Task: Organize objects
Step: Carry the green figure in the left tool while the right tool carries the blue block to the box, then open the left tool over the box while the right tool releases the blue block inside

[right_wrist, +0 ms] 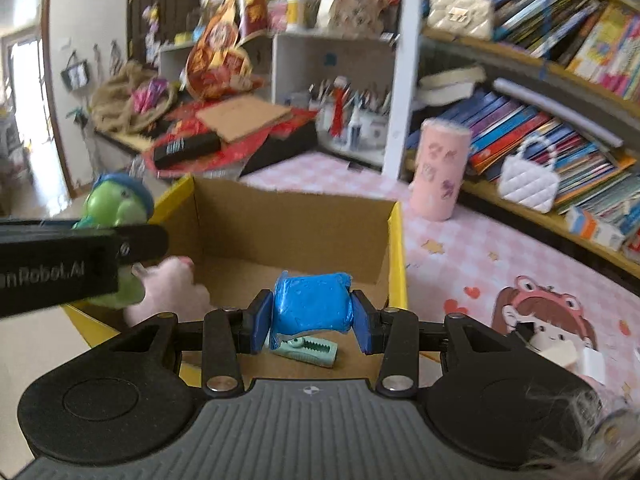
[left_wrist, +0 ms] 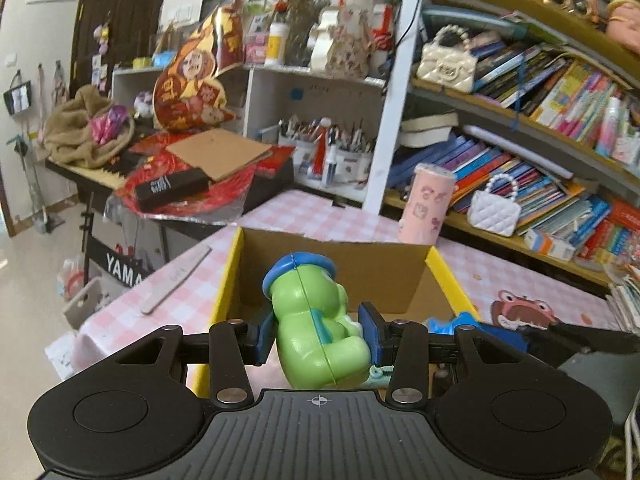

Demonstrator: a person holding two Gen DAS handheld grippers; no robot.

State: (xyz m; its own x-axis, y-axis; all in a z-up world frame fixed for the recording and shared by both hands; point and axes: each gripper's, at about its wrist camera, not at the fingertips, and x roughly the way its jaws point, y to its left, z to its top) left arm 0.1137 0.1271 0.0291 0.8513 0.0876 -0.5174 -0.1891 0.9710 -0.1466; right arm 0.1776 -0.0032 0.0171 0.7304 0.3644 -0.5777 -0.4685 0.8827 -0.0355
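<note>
Gripping green toy point(left_wrist: 320, 328) between left fingers point(left_wrist: 262, 338); right fingers point(right_wrist: 362, 324) clamp blue packet point(right_wrist: 310, 300), both over cardboard box point(right_wrist: 288, 216).

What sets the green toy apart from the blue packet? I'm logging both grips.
The green toy is hard, glossy and figure-shaped, with a blue cap; the blue packet is a crinkled, foil-like lump. The toy sits in the left tongs, the packet in the right tongs. Both are held above the cardboard box.
</note>
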